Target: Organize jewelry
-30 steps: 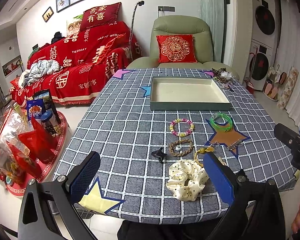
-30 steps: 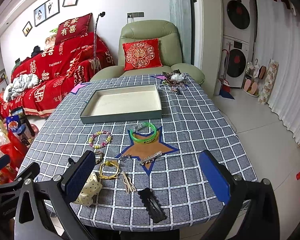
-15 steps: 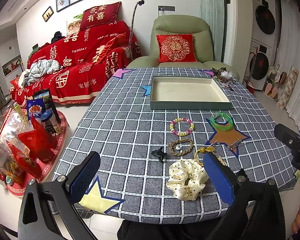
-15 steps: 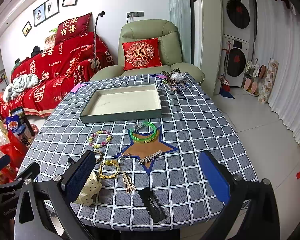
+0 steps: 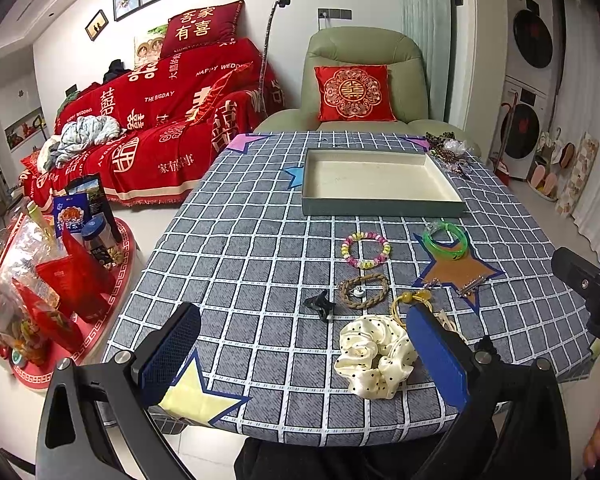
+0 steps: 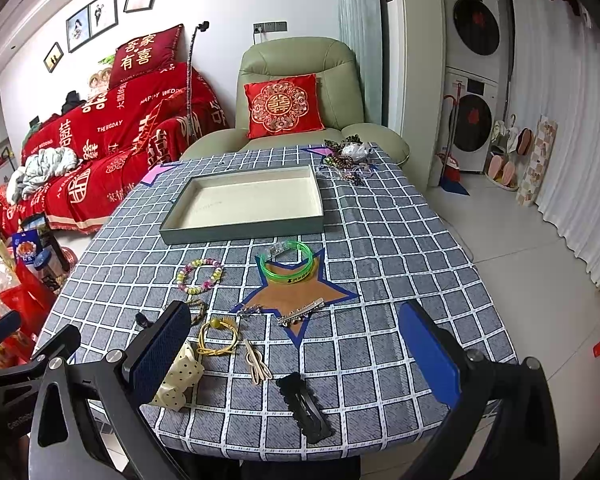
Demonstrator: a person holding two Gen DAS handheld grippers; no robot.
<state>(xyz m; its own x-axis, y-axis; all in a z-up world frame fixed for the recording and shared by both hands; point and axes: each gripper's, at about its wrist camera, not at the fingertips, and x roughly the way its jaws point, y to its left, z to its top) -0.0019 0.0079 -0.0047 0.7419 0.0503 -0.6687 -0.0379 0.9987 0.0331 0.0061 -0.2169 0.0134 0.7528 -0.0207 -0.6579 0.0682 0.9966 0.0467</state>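
Your left gripper (image 5: 300,356) and right gripper (image 6: 296,356) both had jaws spread wide, gripping nothing. Just beyond, the polka-dot scrunchie (image 5: 374,356), then beaded bracelet (image 5: 366,249) and green bangle (image 6: 287,261) sat short of the tray (image 6: 244,229).

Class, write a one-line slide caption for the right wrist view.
Open right gripper hovers over scattered jewelry before an empty tray.
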